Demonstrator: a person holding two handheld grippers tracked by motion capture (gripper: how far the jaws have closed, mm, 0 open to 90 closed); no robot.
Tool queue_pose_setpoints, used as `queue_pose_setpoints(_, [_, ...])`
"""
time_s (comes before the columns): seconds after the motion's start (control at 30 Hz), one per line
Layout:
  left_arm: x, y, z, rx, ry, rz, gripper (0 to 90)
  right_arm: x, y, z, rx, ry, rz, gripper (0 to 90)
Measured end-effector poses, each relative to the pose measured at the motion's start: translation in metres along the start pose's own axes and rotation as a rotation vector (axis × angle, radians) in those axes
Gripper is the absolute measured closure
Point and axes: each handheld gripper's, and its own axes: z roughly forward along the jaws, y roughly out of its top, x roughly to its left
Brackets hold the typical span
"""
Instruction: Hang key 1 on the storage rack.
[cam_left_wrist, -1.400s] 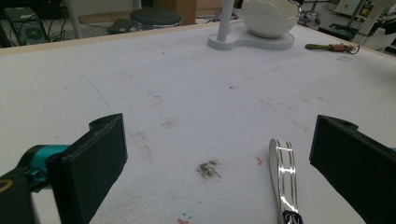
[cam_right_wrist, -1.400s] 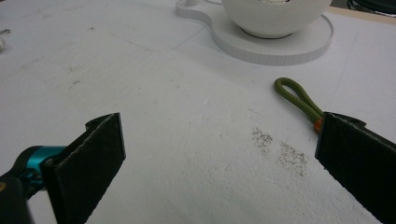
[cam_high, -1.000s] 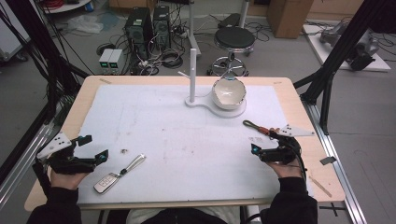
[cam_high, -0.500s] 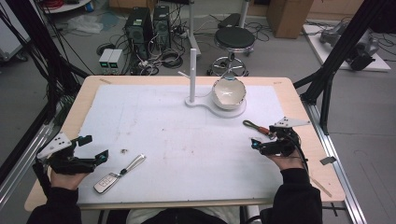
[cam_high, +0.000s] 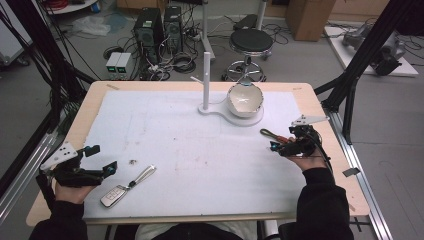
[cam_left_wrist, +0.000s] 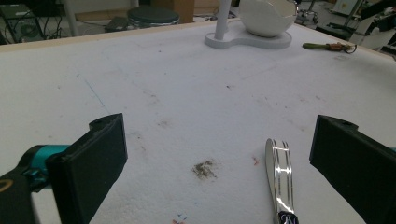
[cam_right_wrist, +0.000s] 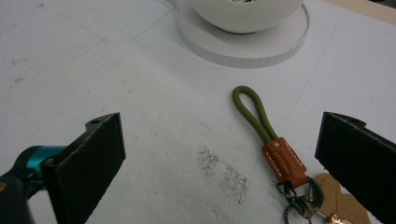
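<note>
While the right gripper (cam_right_wrist: 219, 163) hovers with jaws spread wide, the olive-loop keychain (cam_right_wrist: 273, 149) lies on the white mat toward its four o'clock. Closing now risks catching only the mat. The left gripper (cam_high: 100, 159) gapes beside the car key fob (cam_high: 116, 195).

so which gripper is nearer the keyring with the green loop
Right. The right gripper sits at the keyring, its open jaws either side of the strap. The left gripper is across the table by the car key.
</note>
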Motion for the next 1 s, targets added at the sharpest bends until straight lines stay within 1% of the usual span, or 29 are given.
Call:
queue_pose_setpoints(0.07, [0.000,0.000,0.000,-0.002,-0.002,-0.003,4.5,-0.006,0.003,0.006,0.015,0.023,0.007,0.6])
queue_pose_setpoints(0.1, [0.000,0.000,0.000,0.000,-0.004,-0.003,4.5,-0.006,0.003,0.006,0.015,0.023,0.007,0.6])
queue_pose_setpoints(0.13, [0.000,0.000,0.001,0.001,-0.005,-0.004,4.5,-0.009,0.005,0.009,0.033,0.041,0.002,0.6])
queue_pose_setpoints(0.17, [0.000,0.000,0.001,0.004,-0.005,-0.001,4.5,-0.009,0.005,0.009,0.033,0.041,0.002,0.6])
queue_pose_setpoints(0.2, [0.000,0.000,0.001,0.005,-0.005,-0.002,4.5,-0.012,0.009,0.013,0.054,0.033,-0.007,0.6])
queue_pose_setpoints(0.23, [0.000,0.000,0.002,0.005,-0.007,-0.003,4.5,-0.012,0.009,0.013,0.054,0.033,-0.007,0.6])
queue_pose_setpoints(0.3, [0.000,0.000,0.003,0.005,-0.007,-0.005,4.6,-0.017,0.011,0.017,0.070,0.039,-0.005,0.6])
queue_pose_setpoints(0.37, [0.001,0.000,0.003,0.005,-0.006,-0.004,4.5,-0.021,0.014,0.020,0.091,0.032,0.000,0.6])
queue_pose_setpoints(0.4, [0.001,0.000,0.003,0.004,-0.007,-0.004,4.5,-0.025,0.017,0.023,0.105,0.027,-0.006,0.6])
queue_pose_setpoints(0.43, [0.001,0.000,0.003,0.003,-0.007,-0.004,4.5,-0.025,0.017,0.023,0.105,0.027,-0.006,0.6])
queue_pose_setpoints(0.47, [0.001,0.000,0.003,0.002,-0.007,-0.003,4.5,-0.029,0.017,0.027,0.106,0.038,0.013,0.6])
queue_pose_setpoints(0.53, [0.001,0.000,0.003,0.002,-0.008,-0.003,4.5,-0.031,0.017,0.030,0.111,0.038,0.017,0.6])
queue_pose_setpoints(0.6, [0.001,0.000,0.003,0.000,-0.008,-0.001,4.6,-0.036,0.015,0.035,0.136,0.035,0.019,0.7])
queue_pose_setpoints(0.67, [0.001,0.000,0.003,0.000,-0.009,-0.001,4.5,-0.040,0.013,0.040,0.155,0.030,0.032,0.7])
queue_pose_setpoints(0.77, [0.002,0.000,0.003,0.002,-0.012,-0.001,4.5,-0.047,0.010,0.043,0.175,0.027,0.040,0.7])
queue_pose_setpoints(0.83, [0.001,0.000,0.004,0.004,-0.012,-0.001,4.5,-0.051,0.007,0.047,0.197,0.019,0.050,0.8])
queue_pose_setpoints(0.93, [0.001,0.000,0.004,0.005,-0.014,0.001,4.5,-0.057,0.003,0.053,0.244,0.019,0.062,4.3])
queue_pose_setpoints(0.97, [0.001,0.000,0.004,0.003,-0.013,0.000,4.5,-0.058,0.003,0.054,0.255,0.018,0.071,4.9])
queue_pose_setpoints(1.0, [0.002,0.000,0.004,0.002,-0.013,0.000,4.5,-0.058,0.002,0.054,0.259,0.014,0.069,6.3])
